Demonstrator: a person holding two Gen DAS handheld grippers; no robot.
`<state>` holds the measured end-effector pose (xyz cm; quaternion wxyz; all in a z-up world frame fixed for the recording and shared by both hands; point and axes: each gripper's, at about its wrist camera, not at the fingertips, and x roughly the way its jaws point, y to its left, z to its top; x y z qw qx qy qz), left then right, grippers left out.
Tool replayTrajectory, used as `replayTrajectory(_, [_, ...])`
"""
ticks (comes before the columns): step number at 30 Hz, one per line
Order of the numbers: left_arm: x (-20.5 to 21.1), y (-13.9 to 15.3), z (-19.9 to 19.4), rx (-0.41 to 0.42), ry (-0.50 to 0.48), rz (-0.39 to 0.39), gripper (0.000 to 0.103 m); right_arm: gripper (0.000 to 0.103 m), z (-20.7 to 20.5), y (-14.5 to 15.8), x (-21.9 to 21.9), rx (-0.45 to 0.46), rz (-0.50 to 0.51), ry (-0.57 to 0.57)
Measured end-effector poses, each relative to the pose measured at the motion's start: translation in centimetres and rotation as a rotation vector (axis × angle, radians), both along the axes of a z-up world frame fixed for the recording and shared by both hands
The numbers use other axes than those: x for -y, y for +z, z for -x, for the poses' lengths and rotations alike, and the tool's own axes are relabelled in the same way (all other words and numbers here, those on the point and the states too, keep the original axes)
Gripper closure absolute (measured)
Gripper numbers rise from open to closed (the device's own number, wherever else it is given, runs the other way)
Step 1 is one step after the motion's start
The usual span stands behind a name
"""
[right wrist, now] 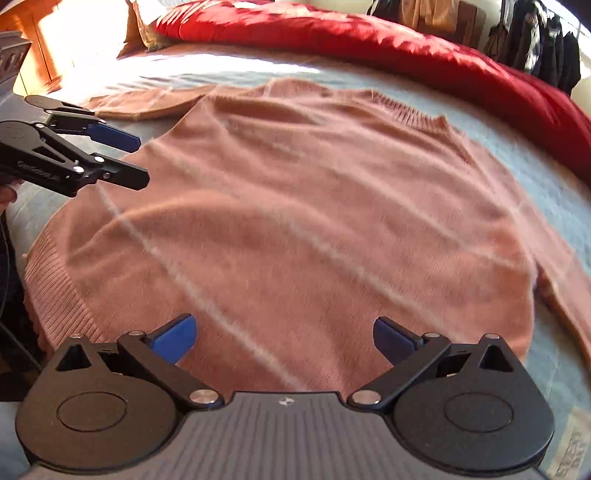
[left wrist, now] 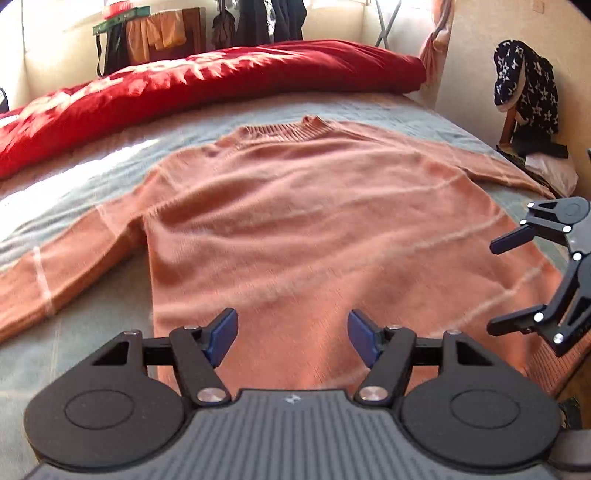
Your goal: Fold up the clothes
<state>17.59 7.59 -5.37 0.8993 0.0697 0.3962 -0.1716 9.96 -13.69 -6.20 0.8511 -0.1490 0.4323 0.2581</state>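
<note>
A salmon-pink knit sweater [left wrist: 314,206] with thin pale stripes lies spread flat on the bed, collar away from me, both sleeves out to the sides. My left gripper [left wrist: 291,338] hovers open over the lower part of the sweater near its hem, nothing between its blue pads. My right gripper [right wrist: 284,341] is open too, above the sweater's [right wrist: 295,206] body, empty. Each gripper shows in the other's view: the right gripper [left wrist: 493,286] at the right edge over the hem corner, the left gripper [right wrist: 142,160] at the left edge near the side seam.
The bed has a pale blue-grey cover [left wrist: 74,184]. A red quilt [left wrist: 207,81] is bunched along the far side. A chair draped with a dark star-patterned garment [left wrist: 524,85] stands at the right of the bed. Clothes hang by the window [left wrist: 258,26].
</note>
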Motion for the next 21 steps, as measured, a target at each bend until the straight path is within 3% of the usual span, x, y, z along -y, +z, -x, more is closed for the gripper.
replayTrajectory(3, [-0.5, -2.1, -3.0, -0.027, 0.039, -0.027, 0.039, 0.0, -3.7, -0.7, 0.0, 0.038, 0.009, -0.047])
replayTrajectory(6, [-1.3, -3.5, -1.4, -0.117, 0.06, -0.032, 0.037, 0.0, -5.0, -2.4, 1.3, -0.031, 0.029, -0.113])
replayTrajectory(12, [-2.9, -2.9, 4.4, -0.185, 0.13, 0.02, 0.035, 0.0, 3.1, -3.3, 6.5, -0.157, -0.037, -0.273])
replayTrajectory(14, [-3.4, -2.7, 6.4, -0.208, 0.153, 0.037, 0.035, 0.0, 3.8, -2.8, 6.5, -0.169, -0.01, -0.261])
replayTrajectory(16, [-2.7, -1.9, 5.7, -0.217, 0.116, 0.007, 0.035, 0.0, 3.8, -2.0, 6.4, -0.174, 0.004, -0.252])
replayTrajectory(18, [-1.7, -1.0, 4.9, -0.161, 0.077, 0.01, 0.035, 0.0, 3.4, -1.2, 6.4, -0.167, 0.014, -0.244])
replayTrajectory(21, [0.9, -0.2, 2.2, -0.068, -0.012, 0.02, 0.035, 0.0, -1.1, -0.1, 6.8, -0.024, -0.014, -0.251])
